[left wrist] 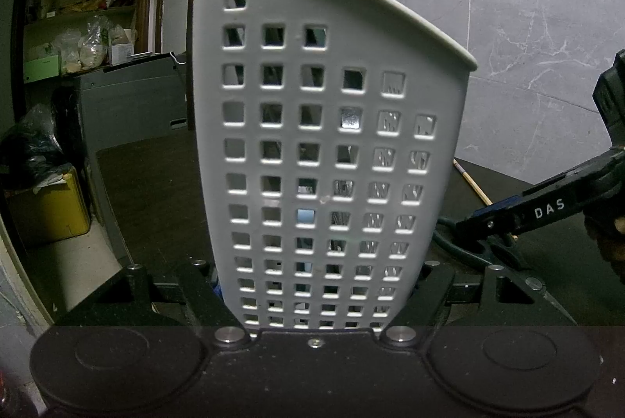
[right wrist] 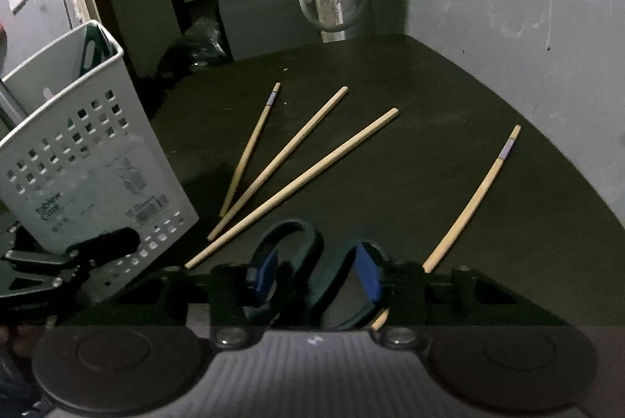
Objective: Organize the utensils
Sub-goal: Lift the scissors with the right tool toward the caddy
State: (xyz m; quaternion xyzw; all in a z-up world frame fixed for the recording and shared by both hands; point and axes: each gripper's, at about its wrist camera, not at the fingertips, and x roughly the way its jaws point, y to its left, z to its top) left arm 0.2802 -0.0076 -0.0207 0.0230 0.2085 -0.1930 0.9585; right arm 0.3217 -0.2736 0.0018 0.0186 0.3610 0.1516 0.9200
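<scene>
Currently the left gripper is clamped on the white perforated utensil holder, lower centre of its frame. At lower centre of the right view, the right gripper brackets dark scissor handles, pads apparently not pressing. Four chopsticks lie on the tabletop.

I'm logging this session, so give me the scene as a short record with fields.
holder: white perforated utensil holder, upright, clamped by left gripper
loose items: four chopsticks on the dark table
right gripper: jaws either side of dark scissor handles; contact unclear
holder contents: dark-handled utensils, partly hidden
</scene>
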